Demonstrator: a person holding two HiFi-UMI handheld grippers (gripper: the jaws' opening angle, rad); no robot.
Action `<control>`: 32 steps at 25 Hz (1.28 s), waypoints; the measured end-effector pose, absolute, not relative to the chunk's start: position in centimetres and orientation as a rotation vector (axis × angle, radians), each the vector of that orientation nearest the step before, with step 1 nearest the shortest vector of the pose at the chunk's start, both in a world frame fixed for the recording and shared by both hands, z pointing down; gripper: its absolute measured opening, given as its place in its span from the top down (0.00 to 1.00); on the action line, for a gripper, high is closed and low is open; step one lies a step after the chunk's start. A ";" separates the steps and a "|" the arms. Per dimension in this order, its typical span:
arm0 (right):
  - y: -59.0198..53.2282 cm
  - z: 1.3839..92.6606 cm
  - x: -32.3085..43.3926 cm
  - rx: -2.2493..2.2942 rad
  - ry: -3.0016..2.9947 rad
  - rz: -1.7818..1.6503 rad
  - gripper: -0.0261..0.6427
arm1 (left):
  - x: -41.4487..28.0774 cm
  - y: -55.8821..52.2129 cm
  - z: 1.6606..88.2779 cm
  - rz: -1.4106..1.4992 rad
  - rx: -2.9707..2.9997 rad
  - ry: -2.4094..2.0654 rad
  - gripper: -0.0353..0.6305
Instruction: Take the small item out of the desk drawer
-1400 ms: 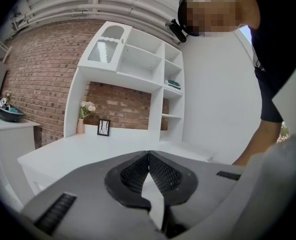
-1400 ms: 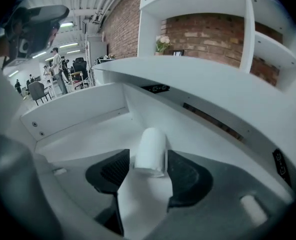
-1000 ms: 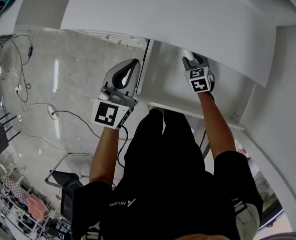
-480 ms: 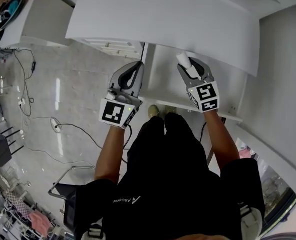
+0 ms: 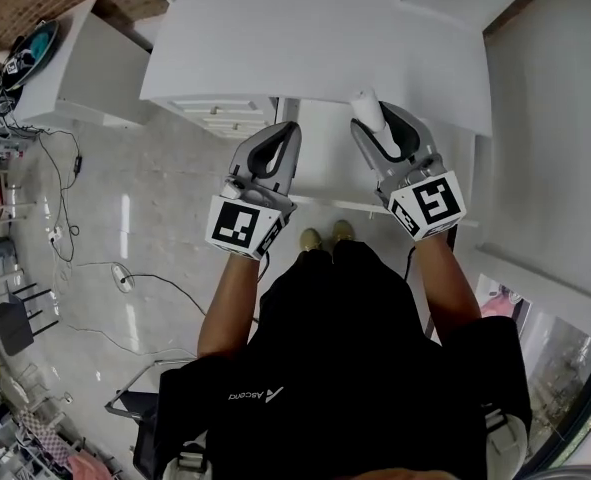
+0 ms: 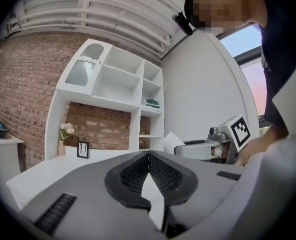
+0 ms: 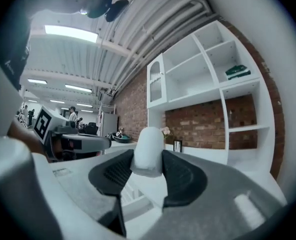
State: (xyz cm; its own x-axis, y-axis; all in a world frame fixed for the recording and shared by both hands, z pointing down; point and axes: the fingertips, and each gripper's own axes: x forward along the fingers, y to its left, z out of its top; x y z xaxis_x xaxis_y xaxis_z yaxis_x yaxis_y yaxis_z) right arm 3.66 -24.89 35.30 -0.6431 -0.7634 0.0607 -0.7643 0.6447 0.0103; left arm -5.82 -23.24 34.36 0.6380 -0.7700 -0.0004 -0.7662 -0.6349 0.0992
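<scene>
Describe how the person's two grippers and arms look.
The left gripper and right gripper are light grey rounded plastic shells with black ribbed pads. Each carries a white cube with black square markers. The person wears a black short-sleeved top.

With both arms stretched forward at frame centre, your left tongs (image 5: 283, 138) are pressed together and your right tongs (image 5: 377, 128) clamp a small white item (image 5: 365, 106).

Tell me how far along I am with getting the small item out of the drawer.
Mostly done: the right gripper is shut on the small white item, held above the open drawer. In hand: carrying it clear. Left: setting it down somewhere, likely the desk top. The left gripper is shut and empty.
</scene>
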 end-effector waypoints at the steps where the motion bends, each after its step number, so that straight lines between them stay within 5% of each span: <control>1: -24.5 34.4 3.9 1.310 -2.817 0.016 0.69 | -5.5 -22.9 33.7 -0.074 2.769 -1.292 0.95; 32: -20.2 30.1 6.5 1.381 -2.854 -0.072 0.70 | -3.1 -20.2 30.0 -0.146 2.856 -1.231 0.95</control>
